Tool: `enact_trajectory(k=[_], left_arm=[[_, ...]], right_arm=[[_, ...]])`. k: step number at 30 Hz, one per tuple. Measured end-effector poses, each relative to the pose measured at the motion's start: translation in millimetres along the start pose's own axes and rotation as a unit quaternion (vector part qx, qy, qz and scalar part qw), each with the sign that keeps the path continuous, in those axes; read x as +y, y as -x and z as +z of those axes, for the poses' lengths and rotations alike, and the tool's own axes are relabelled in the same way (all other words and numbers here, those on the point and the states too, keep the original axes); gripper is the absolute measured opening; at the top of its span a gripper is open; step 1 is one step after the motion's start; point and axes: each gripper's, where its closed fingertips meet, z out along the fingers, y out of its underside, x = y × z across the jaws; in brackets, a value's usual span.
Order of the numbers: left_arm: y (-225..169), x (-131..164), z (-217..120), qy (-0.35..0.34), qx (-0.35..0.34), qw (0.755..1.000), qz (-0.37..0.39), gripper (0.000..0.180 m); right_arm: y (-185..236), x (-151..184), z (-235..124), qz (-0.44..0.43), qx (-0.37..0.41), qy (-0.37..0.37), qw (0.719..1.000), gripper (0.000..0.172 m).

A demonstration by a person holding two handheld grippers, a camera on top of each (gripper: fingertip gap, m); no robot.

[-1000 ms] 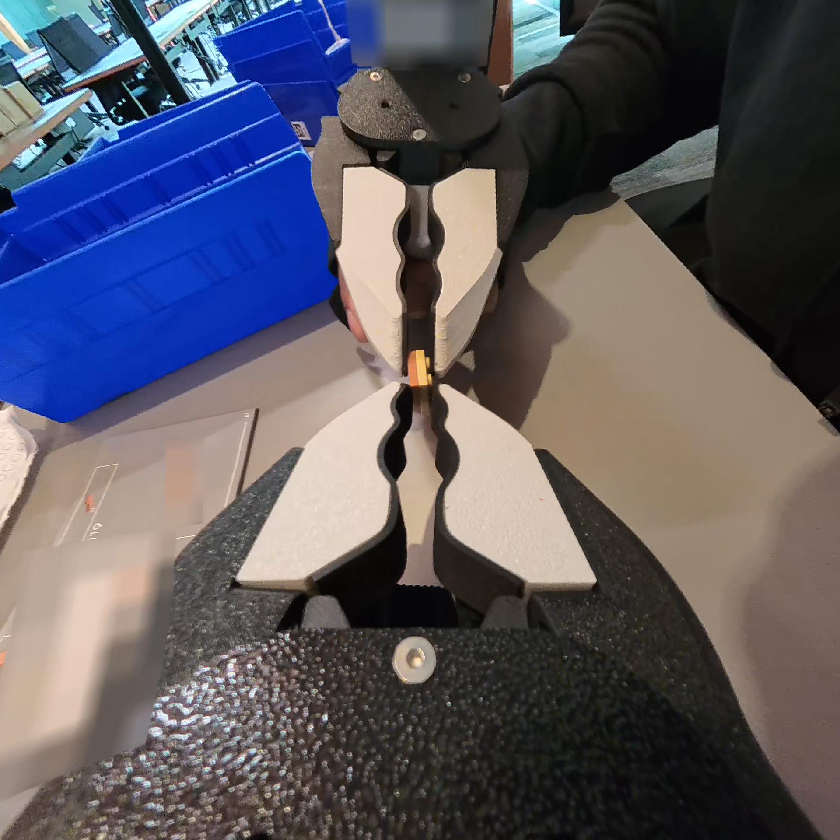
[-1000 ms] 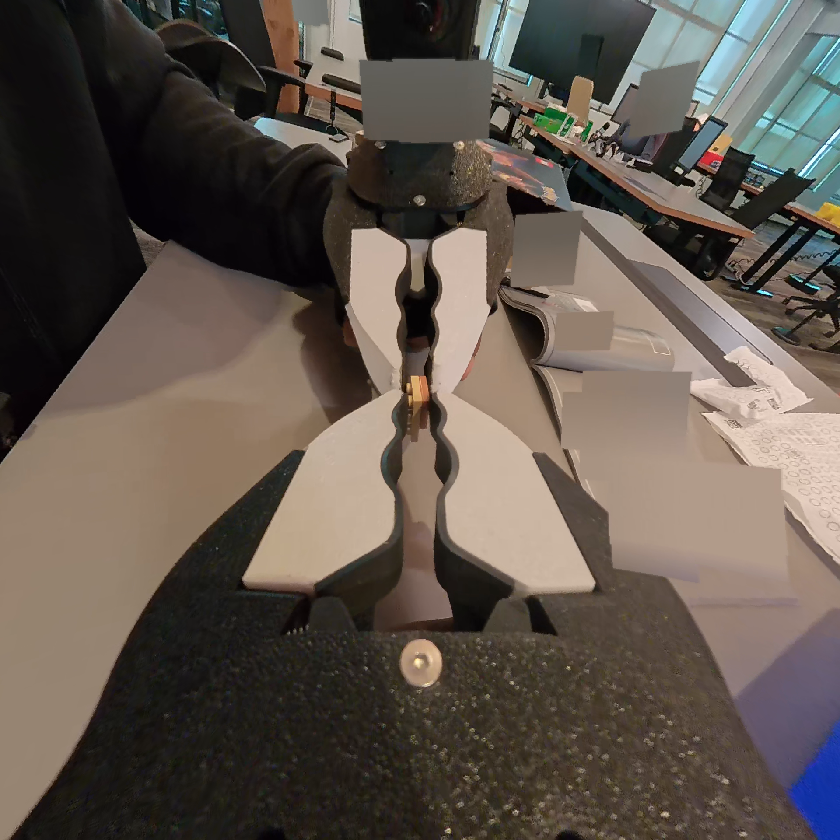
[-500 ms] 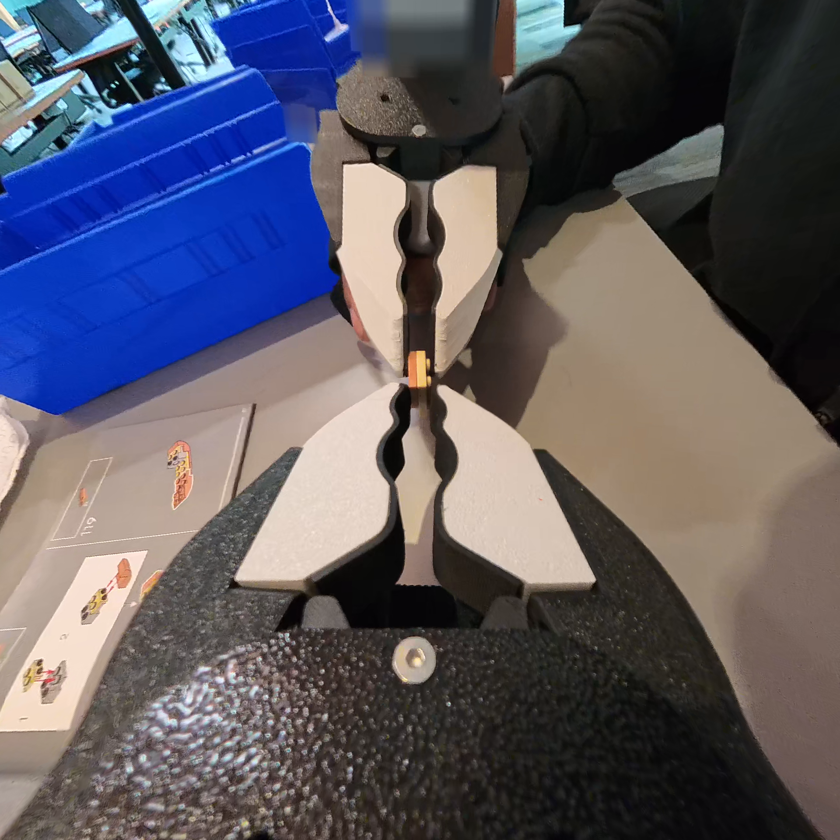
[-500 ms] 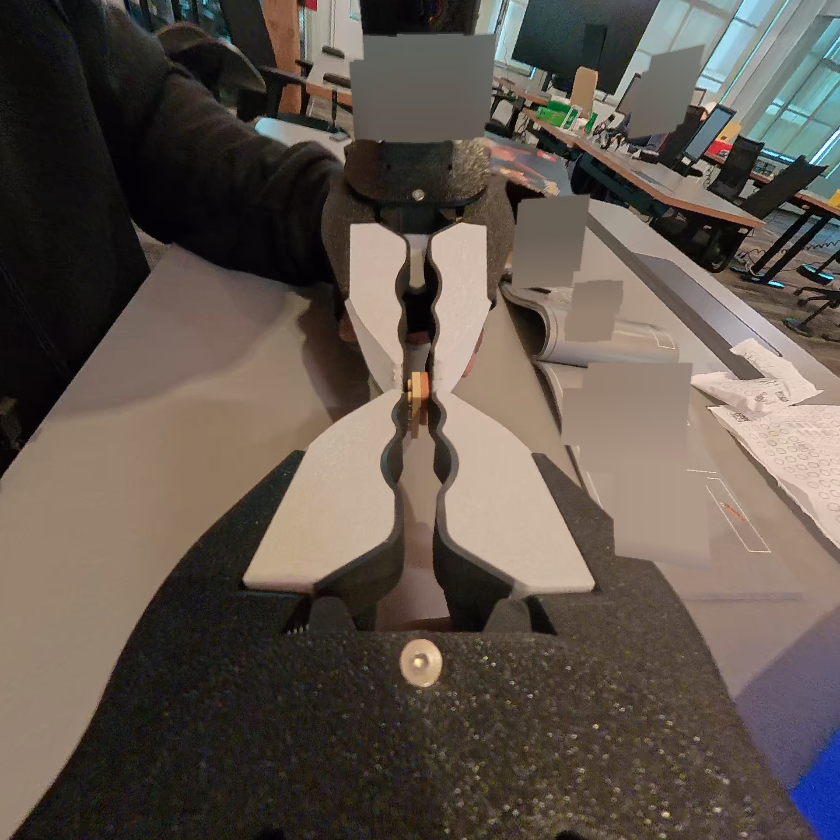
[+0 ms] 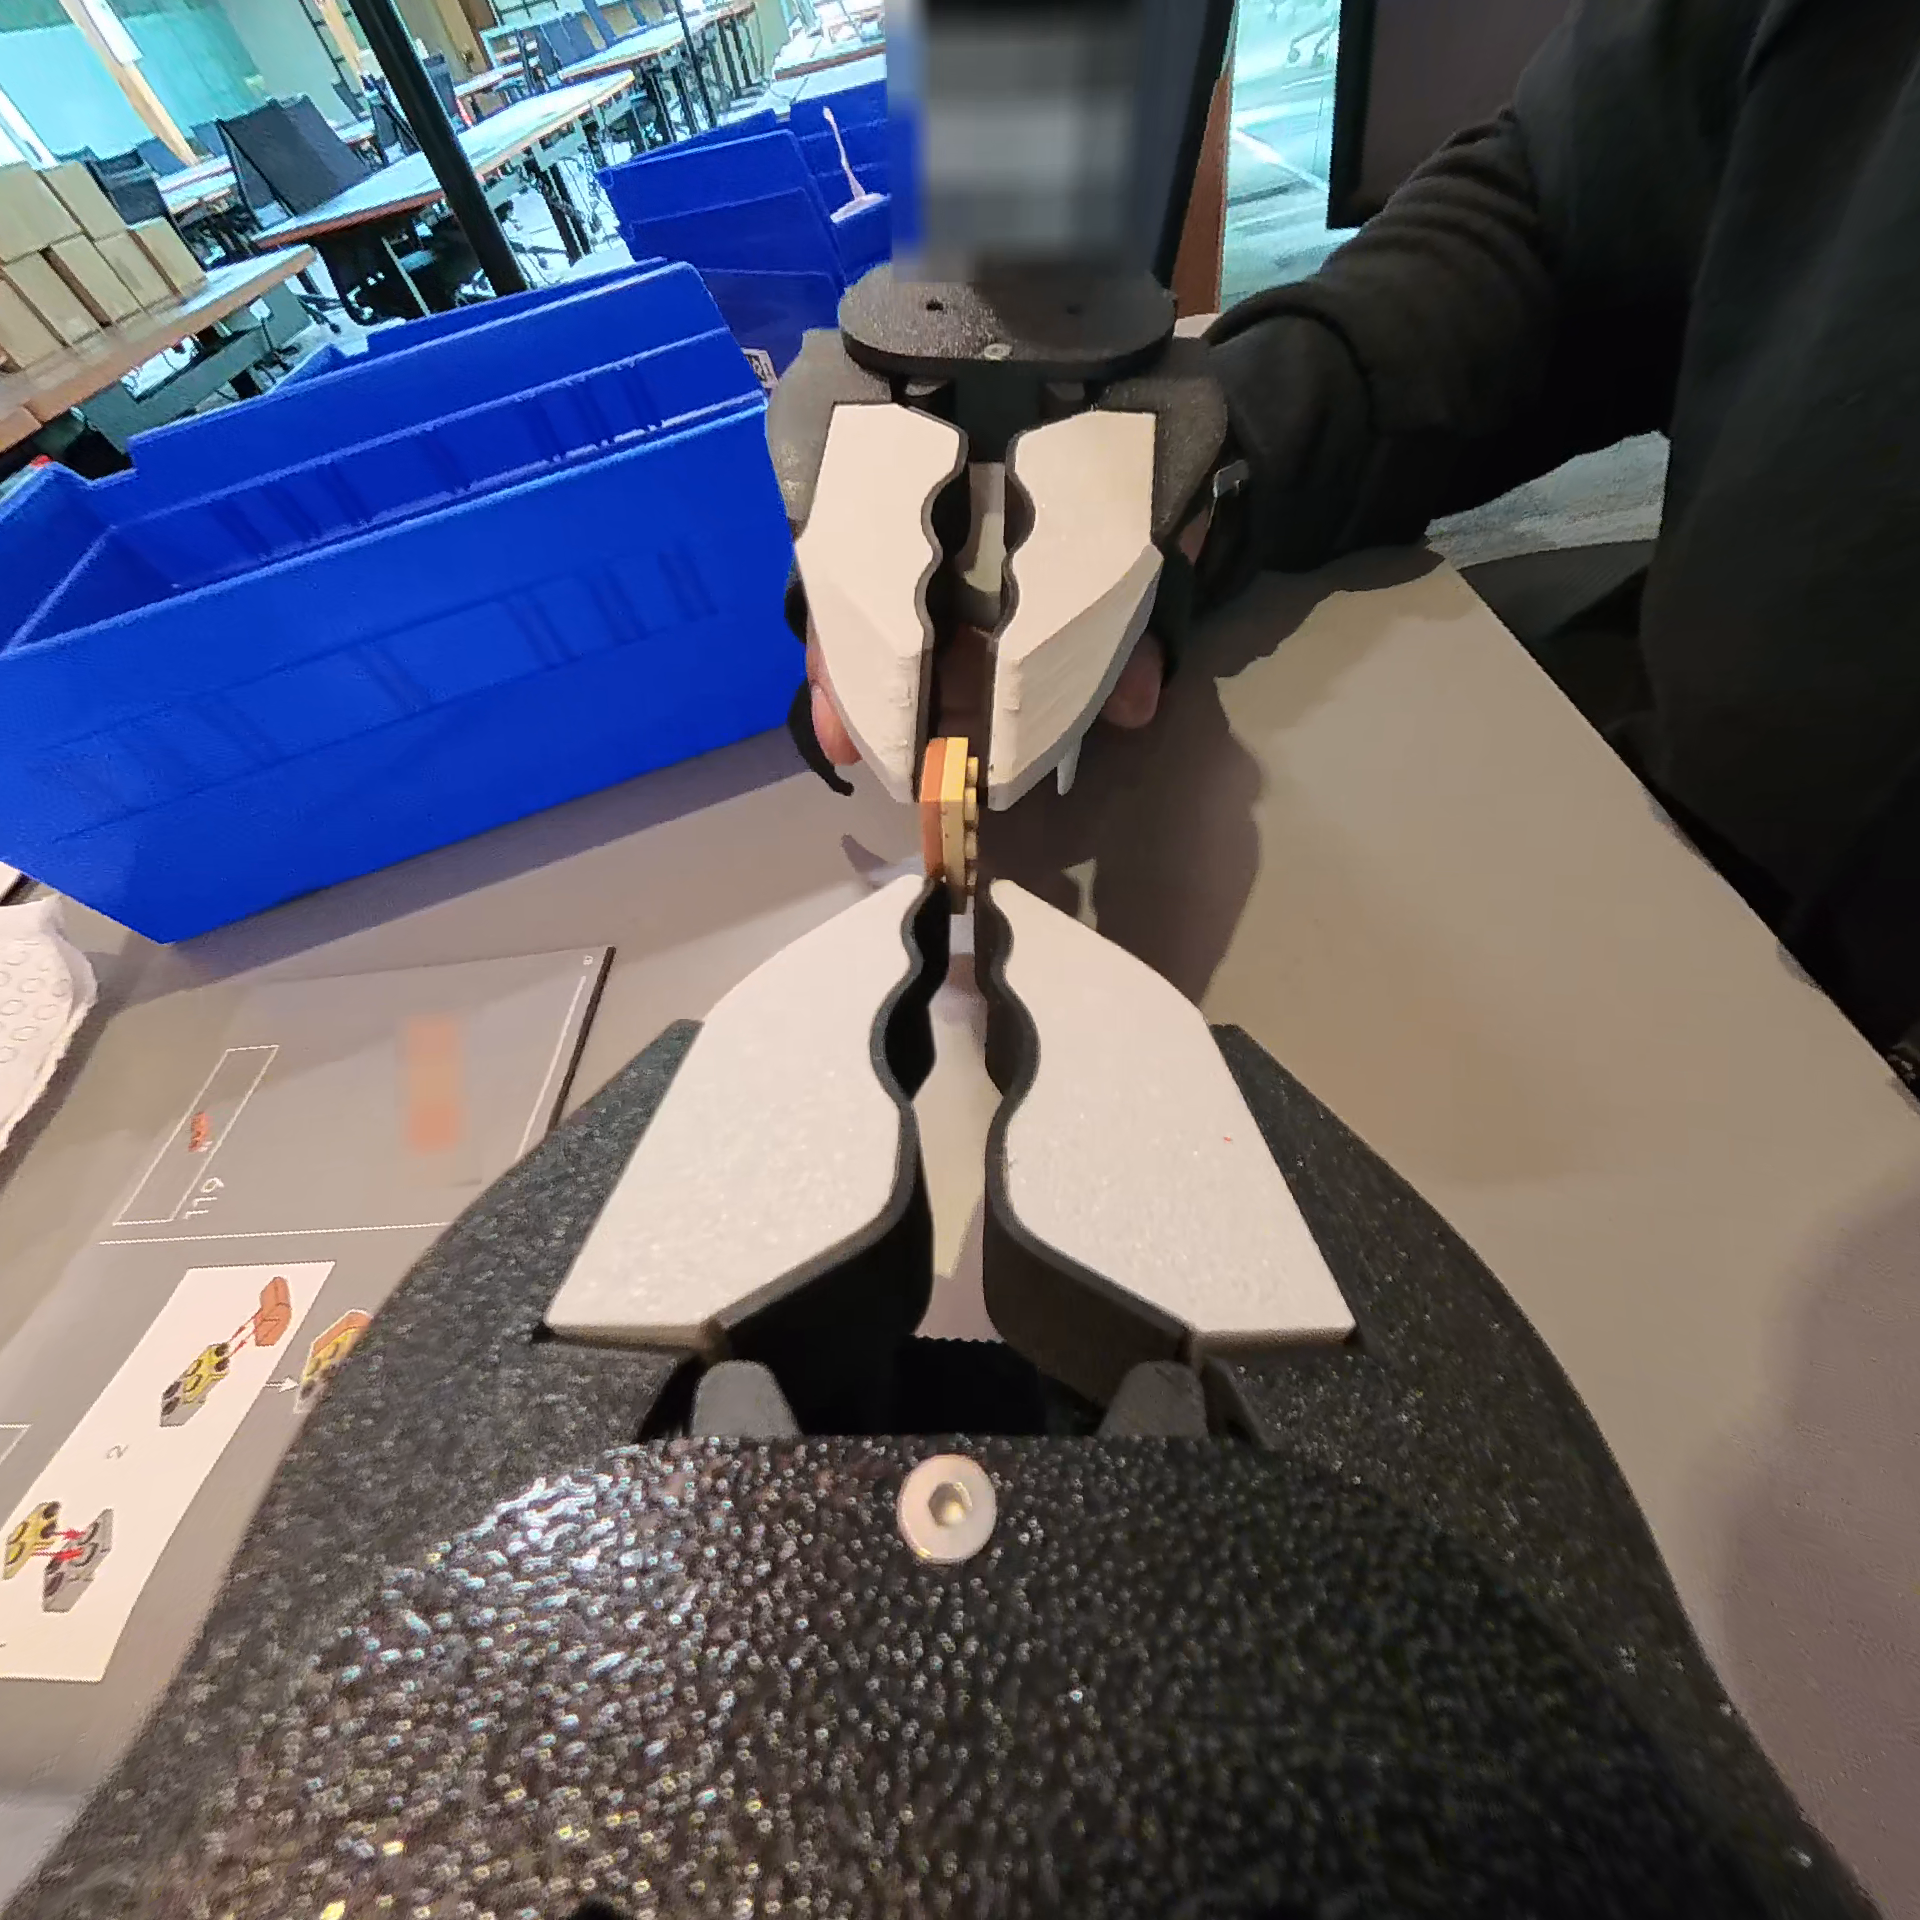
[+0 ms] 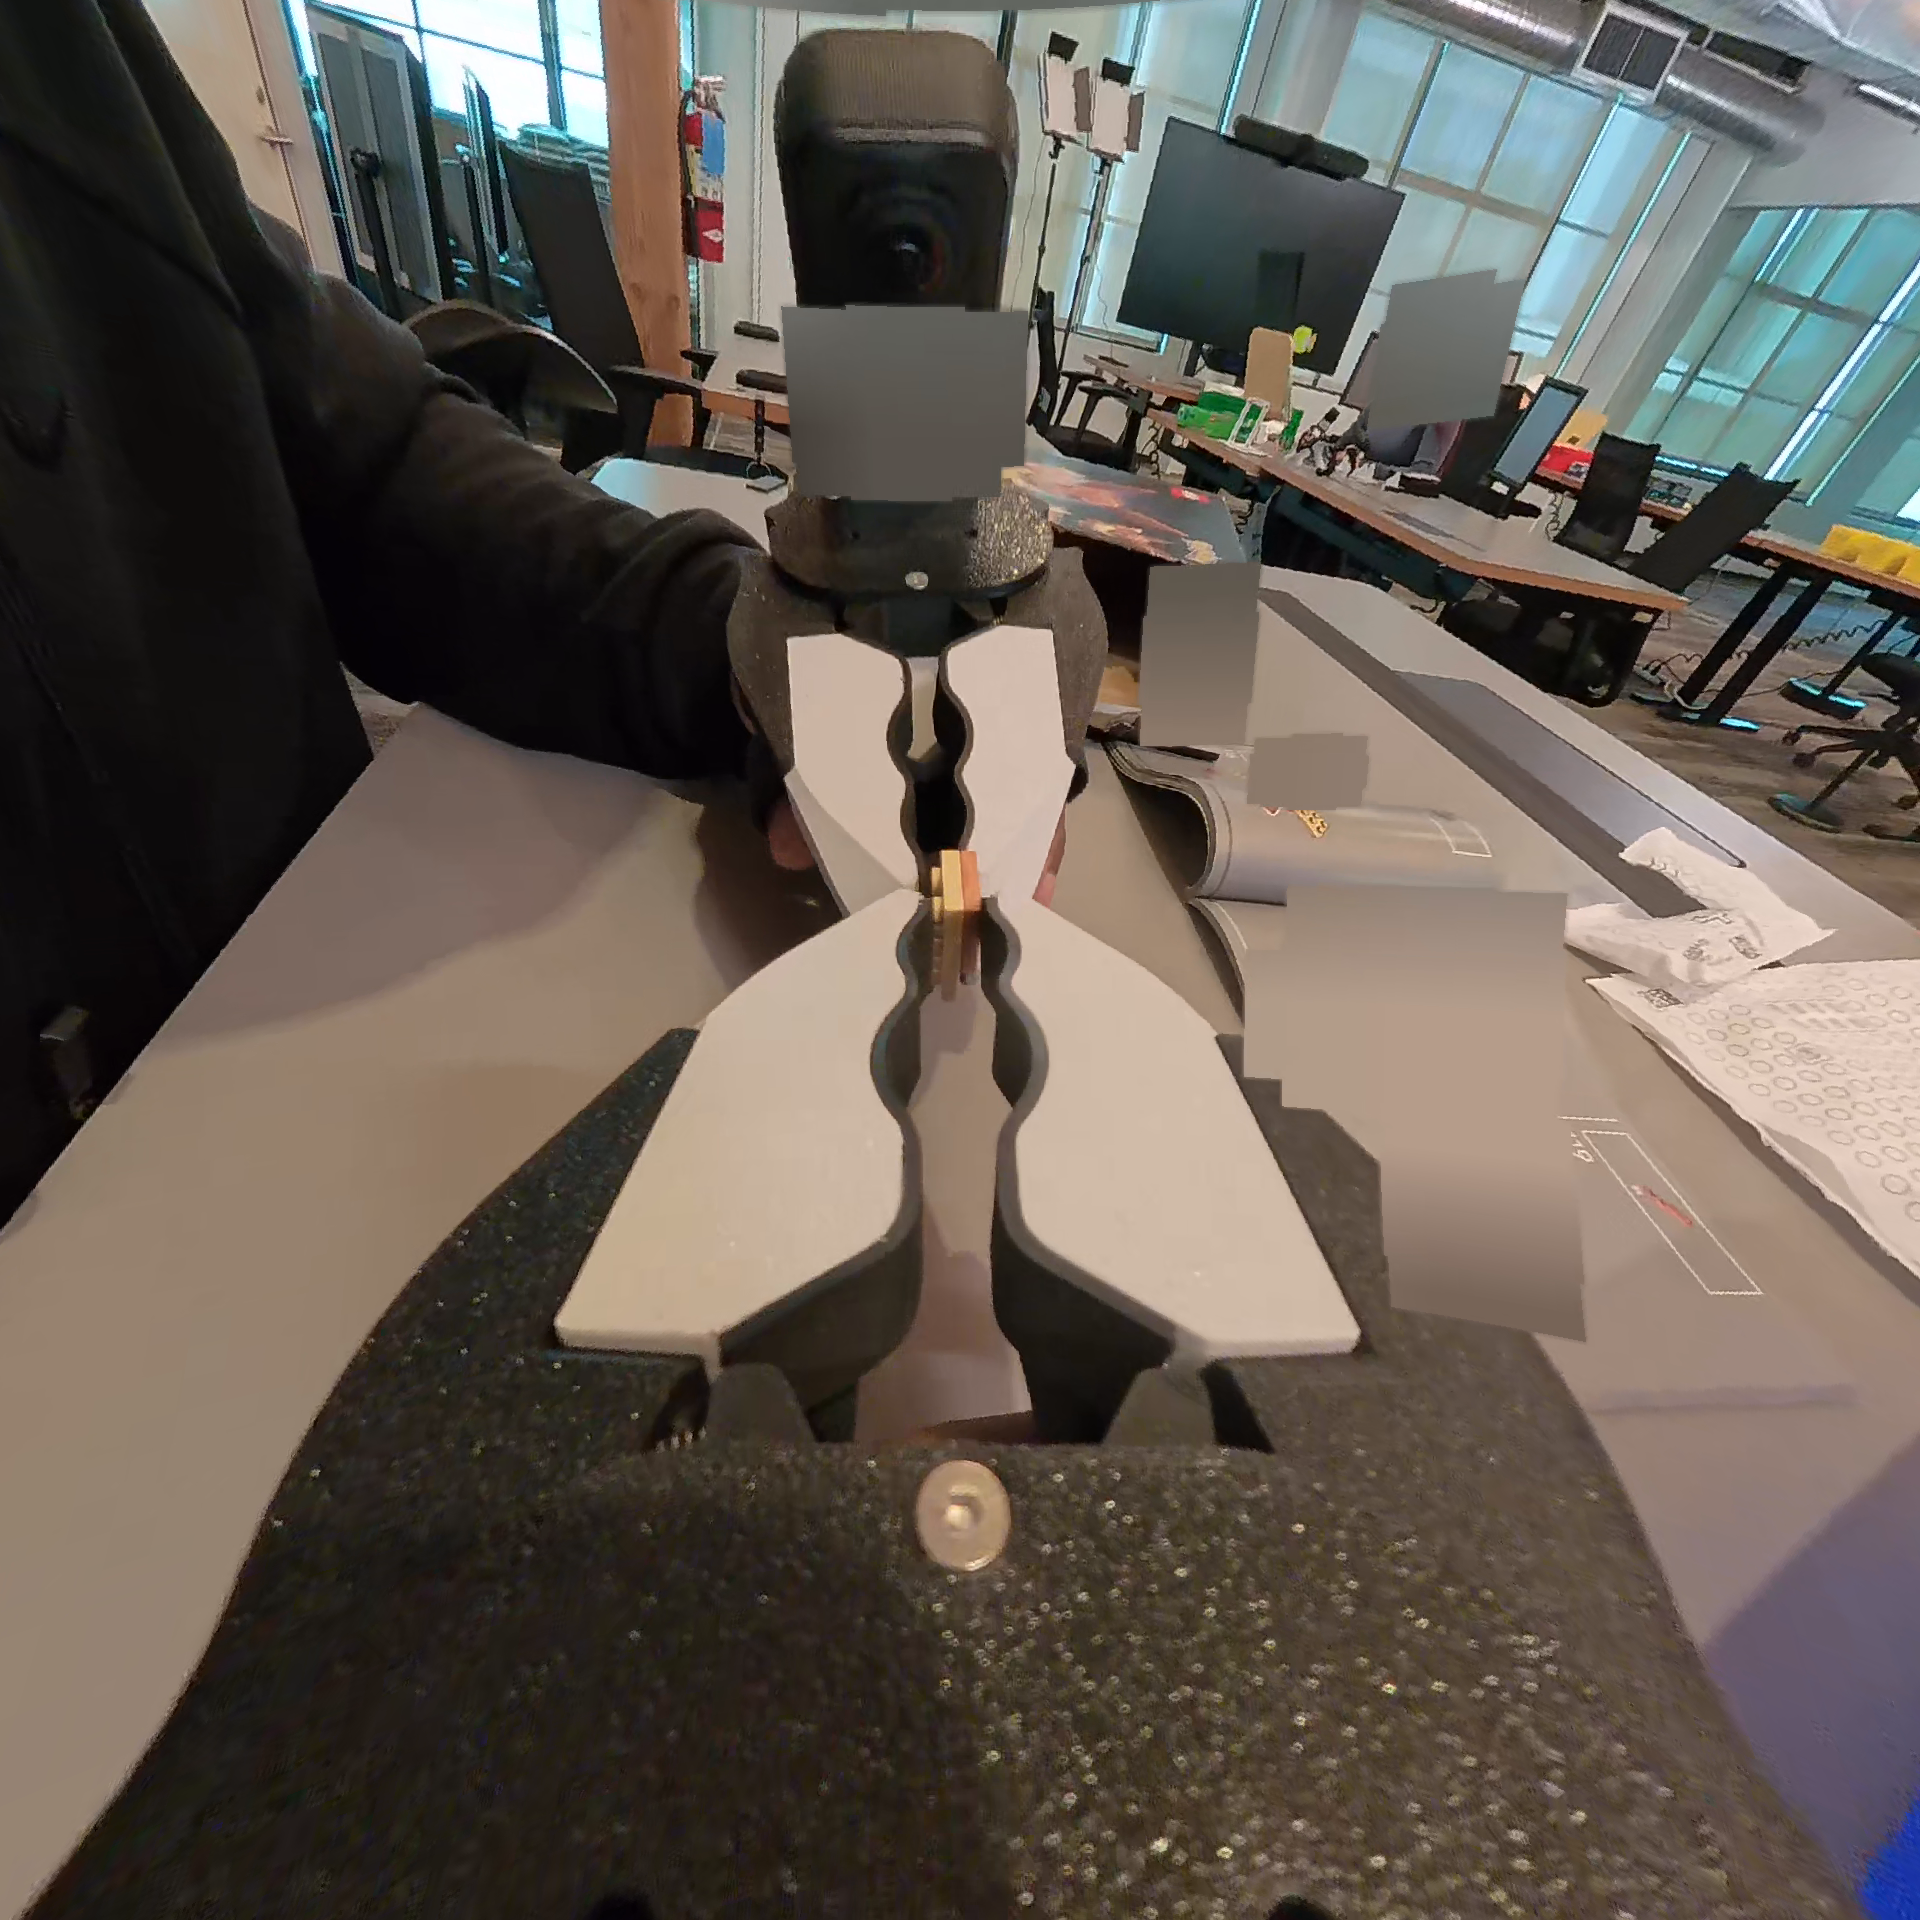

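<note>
My two grippers meet tip to tip above the grey table (image 5: 1507, 987). Between them is a small stack of a yellow studded plate and an orange plate (image 5: 948, 805), seen edge-on. In the left wrist view my left gripper (image 5: 953, 902) is shut on the near, thinner end of the stack. The right gripper (image 5: 951, 784) opposite pinches its far end. In the right wrist view my right gripper (image 6: 951, 909) is shut on the same stack (image 6: 954, 875), which runs back between its fingers. The left gripper (image 6: 954, 868) grips the stack's far end.
Blue bins (image 5: 364, 644) stand at the left. An open instruction booklet (image 5: 260, 1247) lies beside my left gripper and also shows in the right wrist view (image 6: 1299, 831). White perforated bags (image 6: 1766, 1049) lie at the right. A person's dark sleeves (image 5: 1455, 364) hold the grippers. My two grippers' fingertips are within a few centimetres of each other.
My left gripper's jaws have narrowed and now pinch only the stack's thinner end. The grippers have drawn slightly apart, so more of the stack shows between them. The right grip is unchanged.
</note>
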Motion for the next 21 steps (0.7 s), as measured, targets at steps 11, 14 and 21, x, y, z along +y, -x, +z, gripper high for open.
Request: enact_trajectory(k=[11,14,21], left_arm=[[-7,6,2,0.035,0.013,0.999,0.025,0.004],[-7,6,3,0.038,0.008,0.999,0.033,0.004],[-8,6,3,0.045,0.011,0.998,0.039,0.004]], right_arm=[[7,9,6,-0.029,-0.003,0.039,0.999,0.009],[8,10,5,-0.028,-0.011,0.039,0.999,0.008],[10,11,5,-0.038,-0.018,0.047,0.998,0.008]])
